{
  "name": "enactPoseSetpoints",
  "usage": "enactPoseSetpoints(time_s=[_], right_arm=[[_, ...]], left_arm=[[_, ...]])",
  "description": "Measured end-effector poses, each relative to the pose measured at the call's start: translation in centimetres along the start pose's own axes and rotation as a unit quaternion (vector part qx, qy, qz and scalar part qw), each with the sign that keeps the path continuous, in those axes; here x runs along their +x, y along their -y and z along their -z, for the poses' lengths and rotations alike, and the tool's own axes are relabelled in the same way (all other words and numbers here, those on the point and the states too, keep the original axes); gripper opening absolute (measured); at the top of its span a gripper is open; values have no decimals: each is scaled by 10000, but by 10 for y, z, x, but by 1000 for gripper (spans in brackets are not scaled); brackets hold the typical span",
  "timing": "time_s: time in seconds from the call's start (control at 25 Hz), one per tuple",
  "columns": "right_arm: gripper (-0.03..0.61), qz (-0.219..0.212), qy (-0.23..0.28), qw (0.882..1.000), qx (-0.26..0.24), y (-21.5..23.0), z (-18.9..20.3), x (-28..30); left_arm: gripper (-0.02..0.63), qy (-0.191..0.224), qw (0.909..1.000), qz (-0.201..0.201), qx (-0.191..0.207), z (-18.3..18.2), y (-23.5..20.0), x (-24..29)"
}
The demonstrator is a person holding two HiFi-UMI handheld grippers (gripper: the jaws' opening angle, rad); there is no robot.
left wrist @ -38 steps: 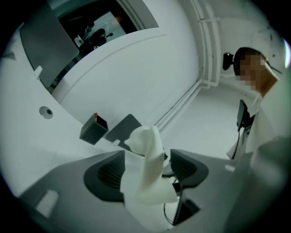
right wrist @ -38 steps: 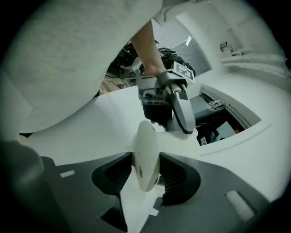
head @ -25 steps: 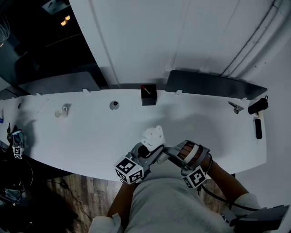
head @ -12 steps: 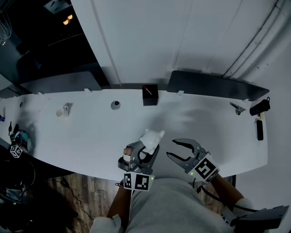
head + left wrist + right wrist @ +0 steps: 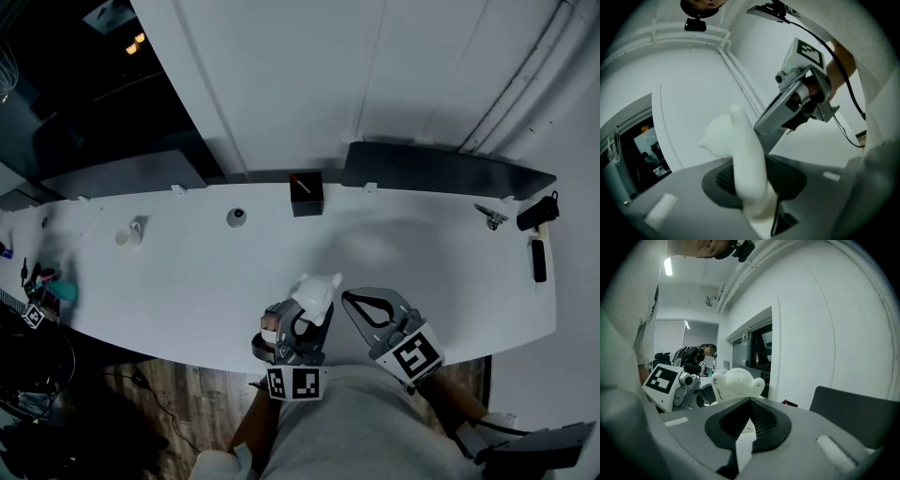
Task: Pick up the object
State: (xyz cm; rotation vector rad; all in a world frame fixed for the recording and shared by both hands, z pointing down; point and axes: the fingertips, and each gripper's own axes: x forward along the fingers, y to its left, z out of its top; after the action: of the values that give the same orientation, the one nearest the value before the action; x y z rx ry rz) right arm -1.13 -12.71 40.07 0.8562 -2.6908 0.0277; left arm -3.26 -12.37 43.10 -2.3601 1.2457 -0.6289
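Reaching in over the near edge of the desk (image 5: 187, 281), about midway along it, the left gripper (image 5: 300, 326) points away from the person and tilts upward toward the wall. Its marker cube sits low against the person's pale top, and its jaws are clamped on the lower part of the white object (image 5: 316, 292). The object is held up above the desk's near edge and sticks out past the tips. The right gripper (image 5: 351, 300) is just beside it on the right, angled inward so its tips aim at the object. Its jaws are pressed together with nothing between them, and whether the tips touch the object cannot be told. The other things lie well apart from both grippers. A small black box (image 5: 307, 194) stands at the middle of the far edge, with a small round dark thing (image 5: 235, 217) to its left and a small pale cup-like thing (image 5: 127, 234) further toward the left end. A metal piece (image 5: 489, 218) and two black items (image 5: 536, 239) lie near the right end. Dark panels (image 5: 441, 173) run behind the far edge. The right gripper view shows a seated person (image 5: 696, 357) far off in the room. The object is matt white and smooth, a rounded lump with a bulging body and short pointed lobes at its top.
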Motion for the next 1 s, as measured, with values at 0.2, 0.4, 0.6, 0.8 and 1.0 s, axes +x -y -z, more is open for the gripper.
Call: enactPoseSetpoints(time_s=[0.2, 0.4, 0.6, 0.8, 1.0], right_arm=[[0, -39, 1, 9999, -132, 0, -1, 1], [0, 6, 76, 9998, 190, 0, 3, 0], [0, -62, 58, 10000, 7, 3, 9, -7], [0, -46, 180, 9996, 214, 12, 18, -21], [0, -35, 351, 9987, 360, 33, 31, -40]], left_arm=[[140, -15, 10000, -35, -42, -1, 1, -1], [140, -68, 10000, -25, -30, -3, 2, -1], [140, -196, 9998, -4, -6, -8, 12, 1], [140, -373, 9992, 47, 144, -14, 25, 9], [140, -537, 9978, 128, 375, -23, 44, 26]])
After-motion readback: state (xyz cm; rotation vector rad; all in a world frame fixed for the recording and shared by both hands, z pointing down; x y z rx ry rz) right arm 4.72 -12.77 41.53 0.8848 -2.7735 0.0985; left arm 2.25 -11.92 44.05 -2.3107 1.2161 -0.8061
